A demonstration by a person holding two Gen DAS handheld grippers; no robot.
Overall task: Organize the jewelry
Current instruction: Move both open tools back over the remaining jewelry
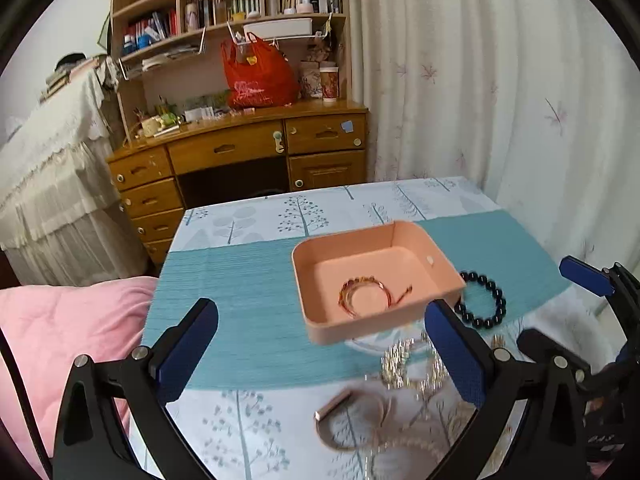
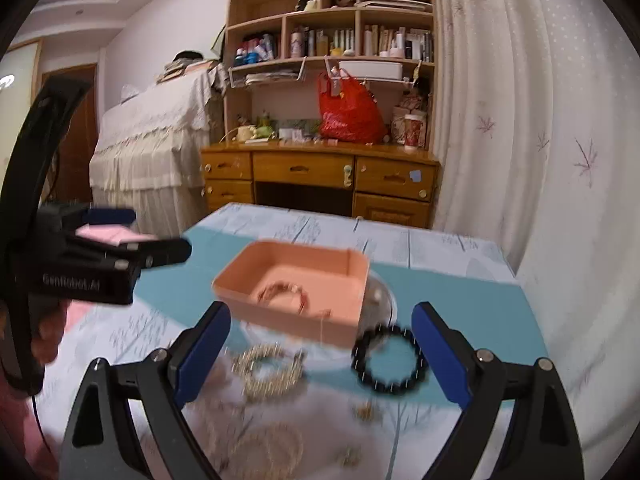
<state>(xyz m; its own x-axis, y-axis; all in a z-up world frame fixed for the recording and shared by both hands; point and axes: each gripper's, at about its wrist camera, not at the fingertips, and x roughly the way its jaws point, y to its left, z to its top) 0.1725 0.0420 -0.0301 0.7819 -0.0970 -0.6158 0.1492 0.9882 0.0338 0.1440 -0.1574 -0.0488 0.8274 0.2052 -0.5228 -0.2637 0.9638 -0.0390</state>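
Note:
A pink tray (image 1: pixel 440 258) (image 2: pixel 240 280) stands on the teal runner and holds a red-gold bracelet (image 1: pixel 362 294) (image 2: pixel 286 294). A black bead bracelet (image 1: pixel 486 300) (image 2: pixel 390 362) lies beside the tray's right side. A sparkly silver bracelet (image 1: pixel 408 362) (image 2: pixel 268 374), a rose-gold bangle (image 1: pixel 348 420) and a pearl bracelet (image 2: pixel 268 446) lie nearer me. My left gripper (image 1: pixel 320 354) is open and empty above the table in front of the tray. My right gripper (image 2: pixel 322 354) is open and empty above the loose jewelry.
The table has a tree-print cloth (image 1: pixel 260 436) and a teal runner (image 1: pixel 240 300). A glass dish (image 2: pixel 380 300) sits partly under the tray. Small gold pieces (image 2: pixel 364 410) lie near the front. A pink quilt (image 1: pixel 60 320) is left of the table; a wooden desk (image 1: pixel 240 148) stands behind.

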